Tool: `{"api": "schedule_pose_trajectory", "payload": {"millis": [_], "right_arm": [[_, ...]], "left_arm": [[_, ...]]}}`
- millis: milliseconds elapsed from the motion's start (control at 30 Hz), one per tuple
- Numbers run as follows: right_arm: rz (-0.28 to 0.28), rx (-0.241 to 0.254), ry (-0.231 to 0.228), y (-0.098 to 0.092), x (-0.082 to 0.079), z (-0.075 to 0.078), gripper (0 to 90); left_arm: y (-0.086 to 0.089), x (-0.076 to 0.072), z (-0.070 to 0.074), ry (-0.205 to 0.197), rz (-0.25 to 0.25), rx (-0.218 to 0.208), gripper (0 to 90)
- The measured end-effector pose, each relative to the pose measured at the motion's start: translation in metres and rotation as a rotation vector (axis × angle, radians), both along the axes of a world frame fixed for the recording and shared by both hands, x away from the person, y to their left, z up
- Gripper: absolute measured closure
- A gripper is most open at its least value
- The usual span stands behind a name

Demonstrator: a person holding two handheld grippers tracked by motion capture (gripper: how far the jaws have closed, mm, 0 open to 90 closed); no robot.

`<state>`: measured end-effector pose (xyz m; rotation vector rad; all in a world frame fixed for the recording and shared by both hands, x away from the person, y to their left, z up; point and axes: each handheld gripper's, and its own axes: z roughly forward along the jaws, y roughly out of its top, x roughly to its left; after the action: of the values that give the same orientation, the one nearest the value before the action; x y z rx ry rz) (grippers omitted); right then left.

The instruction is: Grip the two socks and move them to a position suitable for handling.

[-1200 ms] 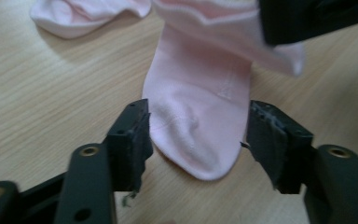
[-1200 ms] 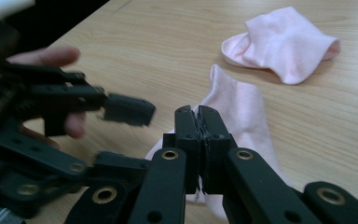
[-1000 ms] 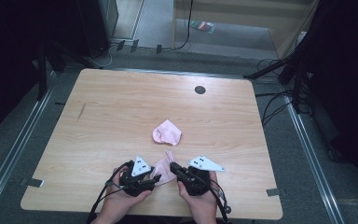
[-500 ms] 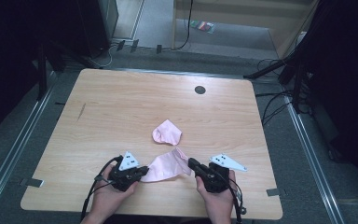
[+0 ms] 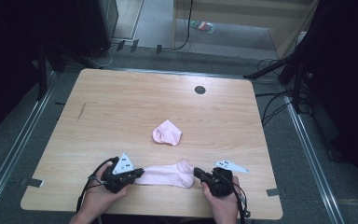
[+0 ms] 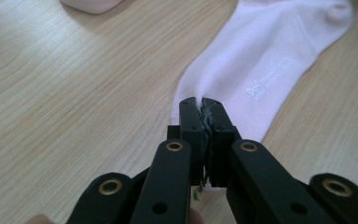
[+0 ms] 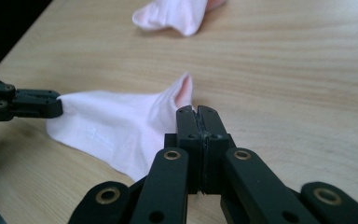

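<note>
A pink sock (image 5: pixel 167 175) lies stretched flat near the table's front edge, between my two grippers. My left gripper (image 5: pixel 139 173) is shut on its cuff end; in the left gripper view the fabric (image 6: pixel 261 60) runs straight out from the closed jaws (image 6: pixel 203 105). My right gripper (image 5: pixel 198 172) is shut at the sock's other end, just below the pointed heel (image 7: pixel 184 88), with fabric (image 7: pixel 116 128) spreading left to the left gripper (image 7: pixel 58 107). A second pink sock (image 5: pixel 167 132) lies crumpled at the table's middle, apart from both grippers.
The wooden table (image 5: pixel 121 107) has a dark round hole (image 5: pixel 200 89) at the back right. Its front edge runs just under both hands. Metal rails and cables lie on the floor on both sides.
The grippers have moved apart, left one leftward and right one rightward. The sock between them went from bunched to pulled out long and flat on the table.
</note>
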<state>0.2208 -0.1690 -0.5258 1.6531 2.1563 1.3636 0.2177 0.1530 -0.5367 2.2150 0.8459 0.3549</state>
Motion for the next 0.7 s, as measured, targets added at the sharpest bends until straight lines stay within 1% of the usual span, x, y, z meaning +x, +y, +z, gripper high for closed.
{"api": "schedule_pose_trajectory", "payload": {"millis": [67,100,167,200,233,300,367,400,467,500,533,567,600,633,667,700], "right_arm": [[0.01,-0.017,0.022,0.003,0.001,-0.005,89.6],[0.009,-0.024,0.037,0.003,0.002,-0.008,89.4],[-0.018,-0.032,0.063,0.002,0.004,-0.014,88.9],[-0.03,-0.023,0.074,0.0,0.005,-0.016,88.4],[-0.041,-0.027,0.072,-0.001,0.005,-0.018,87.4],[-0.044,-0.039,0.067,-0.002,0.006,-0.018,84.6],[-0.059,-0.064,0.045,-0.001,0.005,-0.017,75.9],[-0.067,-0.078,0.035,-0.001,0.005,-0.016,72.7],[-0.083,-0.078,0.005,-0.002,0.004,-0.013,65.6],[-0.087,-0.075,-0.009,-0.002,0.004,-0.011,65.1],[-0.087,-0.075,-0.009,-0.002,0.004,-0.011,65.1],[-0.084,-0.072,-0.024,-0.003,0.004,-0.009,64.8],[-0.085,-0.065,-0.04,-0.003,0.004,-0.007,64.2],[-0.07,-0.074,-0.071,0.0,0.006,-0.003,63.8],[-0.067,-0.073,-0.077,0.002,0.007,-0.001,63.8],[-0.056,-0.072,-0.089,0.004,0.009,0.001,63.7]], "left_arm": [[-0.003,-0.001,-0.002,-0.004,-0.018,-0.003,86.8],[-0.004,0.0,-0.003,-0.005,-0.018,0.004,84.0],[-0.006,0.0,-0.006,0.002,-0.021,0.011,80.1],[-0.006,0.0,-0.008,-0.009,-0.018,0.014,77.3],[-0.006,-0.001,-0.008,-0.02,-0.009,0.014,73.0],[-0.006,-0.001,-0.007,-0.032,0.01,0.01,67.6],[-0.004,-0.001,-0.006,-0.041,0.026,-0.006,60.8],[-0.003,0.0,-0.006,-0.035,0.02,-0.018,60.5],[0.0,0.0,-0.004,-0.031,0.02,-0.056,58.4],[0.001,0.0,-0.003,-0.032,0.028,-0.074,57.4],[0.001,0.0,-0.003,-0.032,0.028,-0.074,56.9],[0.003,0.001,-0.002,-0.037,0.036,-0.089,56.9],[0.004,0.002,-0.001,-0.039,0.046,-0.118,55.8],[0.005,0.004,-0.001,-0.044,0.056,-0.13,53.2],[0.006,0.009,0.001,-0.046,0.081,-0.157,52.5],[0.007,0.013,0.002,-0.052,0.097,-0.161,51.9]]}}
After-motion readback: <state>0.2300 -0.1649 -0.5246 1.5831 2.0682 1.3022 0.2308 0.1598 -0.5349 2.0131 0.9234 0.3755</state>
